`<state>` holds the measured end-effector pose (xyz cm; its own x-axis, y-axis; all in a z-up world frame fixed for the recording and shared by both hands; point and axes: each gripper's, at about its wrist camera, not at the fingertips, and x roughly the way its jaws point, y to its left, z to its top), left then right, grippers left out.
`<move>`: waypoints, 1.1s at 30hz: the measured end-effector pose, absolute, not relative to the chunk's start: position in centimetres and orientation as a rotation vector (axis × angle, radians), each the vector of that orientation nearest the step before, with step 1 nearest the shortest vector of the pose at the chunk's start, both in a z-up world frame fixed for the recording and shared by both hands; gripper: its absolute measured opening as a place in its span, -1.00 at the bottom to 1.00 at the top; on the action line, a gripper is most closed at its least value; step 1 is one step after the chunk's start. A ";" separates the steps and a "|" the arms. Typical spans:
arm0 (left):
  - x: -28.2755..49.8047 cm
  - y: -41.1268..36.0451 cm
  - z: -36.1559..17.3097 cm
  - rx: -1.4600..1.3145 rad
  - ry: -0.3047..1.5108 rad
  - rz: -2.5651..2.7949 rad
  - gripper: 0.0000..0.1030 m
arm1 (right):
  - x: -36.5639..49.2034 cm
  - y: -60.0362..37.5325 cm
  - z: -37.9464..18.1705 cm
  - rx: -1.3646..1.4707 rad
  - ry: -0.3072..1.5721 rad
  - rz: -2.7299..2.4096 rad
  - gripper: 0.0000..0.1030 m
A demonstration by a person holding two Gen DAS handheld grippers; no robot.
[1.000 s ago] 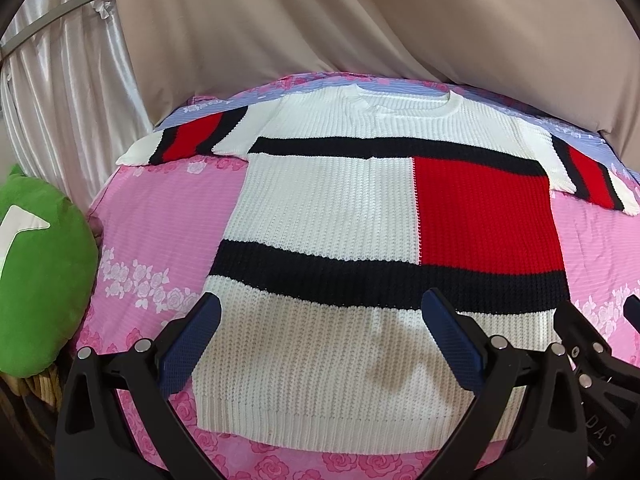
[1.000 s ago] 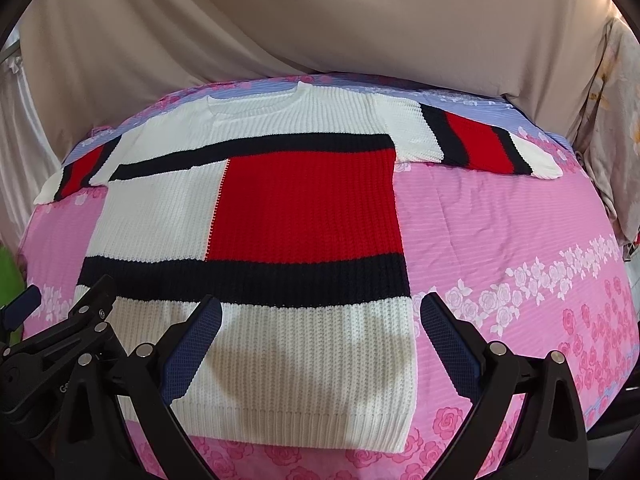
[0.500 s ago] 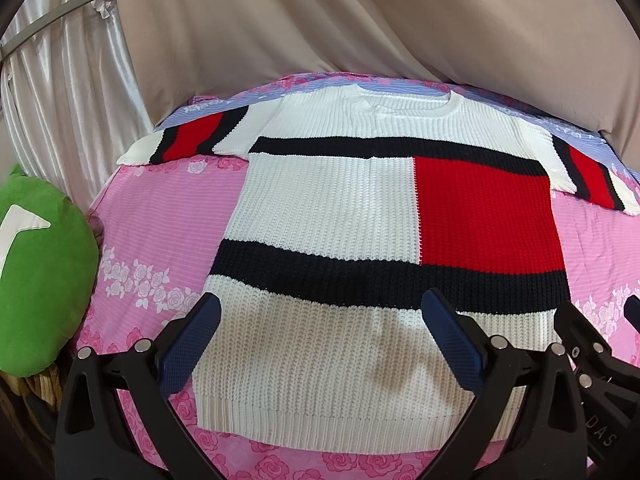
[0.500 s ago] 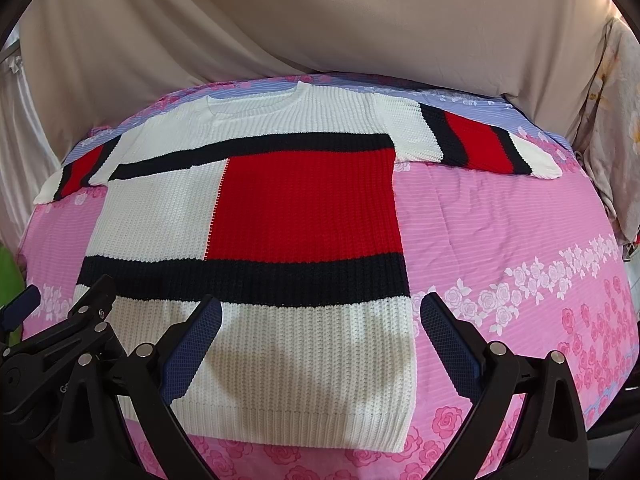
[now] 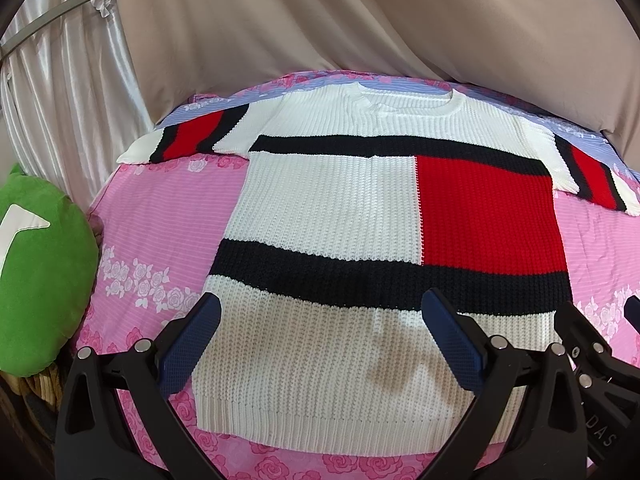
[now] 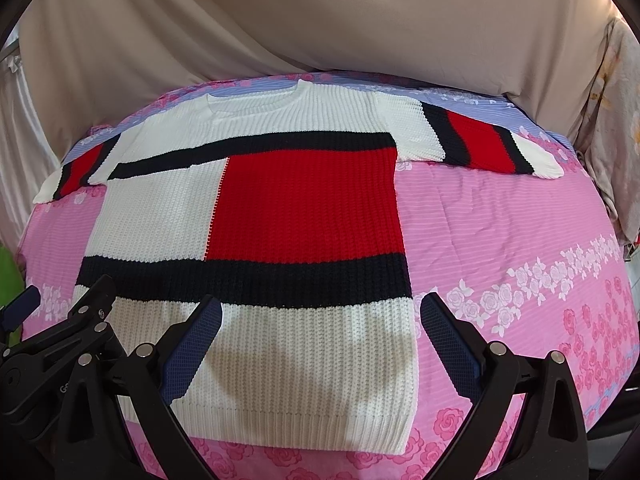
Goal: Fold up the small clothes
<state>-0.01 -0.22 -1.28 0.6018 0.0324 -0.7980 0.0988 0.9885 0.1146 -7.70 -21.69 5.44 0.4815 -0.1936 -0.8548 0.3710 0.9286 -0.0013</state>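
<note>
One sweater (image 5: 332, 208) flat, two grippers (image 5: 320, 344) (image 6: 320, 344) agape

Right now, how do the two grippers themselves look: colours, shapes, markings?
Both look alike: the left gripper and the right gripper have black angular frames with silver round screws and two dark blue textured finger pads. White letters "DAS" mark the right gripper's body.

In the left wrist view, the sweater (image 5: 328, 216) has its lower right hem corner hidden behind the right gripper (image 5: 632, 312), itself cut off by the frame edge, and the green cushion (image 5: 36, 276) runs off the left edge. In the right wrist view, the left gripper (image 6: 60, 300) covers the sweater's lower left corner, and its far fingertip is half cut off.
</note>
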 end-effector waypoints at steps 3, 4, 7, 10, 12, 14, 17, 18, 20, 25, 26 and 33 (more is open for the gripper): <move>0.0 -0.2 -1.3 0.152 0.925 -0.038 0.90 | -7.5 -21.7 5.3 0.194 1.015 -0.346 0.90; 0.0 -0.2 -1.3 0.152 0.925 -0.038 0.90 | -7.4 -21.7 5.3 0.193 1.015 -0.346 0.90; 0.0 -0.2 -1.3 0.153 0.926 -0.038 0.90 | -7.3 -21.7 5.2 0.191 1.017 -0.347 0.90; 0.0 -0.2 -1.3 0.154 0.924 -0.038 0.90 | -7.3 -21.7 5.2 0.192 1.018 -0.348 0.90; 0.1 -0.1 -1.4 0.155 0.923 -0.037 0.90 | -7.3 -21.7 5.2 0.192 1.018 -0.347 0.90; 0.2 -0.1 -1.4 0.158 0.921 -0.035 0.90 | -7.3 -21.7 5.2 0.191 1.018 -0.347 0.90; 0.2 0.0 -1.5 0.158 0.923 -0.035 0.90 | -7.3 -21.7 5.2 0.191 1.019 -0.347 0.90; 0.2 -0.1 -1.5 0.158 0.922 -0.035 0.90 | -7.3 -21.7 5.2 0.192 1.019 -0.347 0.90; 0.2 0.0 -1.5 0.160 0.921 -0.035 0.90 | -7.2 -21.7 5.2 0.192 1.019 -0.348 0.90; 0.3 0.1 -1.6 0.159 0.926 -0.034 0.90 | -7.1 -21.7 5.1 0.196 1.024 -0.346 0.90; 0.4 0.0 -1.6 0.160 0.929 -0.033 0.90 | -7.0 -21.8 5.0 0.197 1.026 -0.346 0.90; 1.6 -0.2 -2.0 0.134 0.966 -0.042 0.91 | -6.4 -23.5 4.1 0.242 1.031 -0.304 0.90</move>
<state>1.60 -0.15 -1.99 0.5687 0.0238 -0.8222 0.0958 0.9909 0.0949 -6.38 -23.45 4.10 0.4783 -0.1337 -0.8680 0.3590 0.9318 0.0543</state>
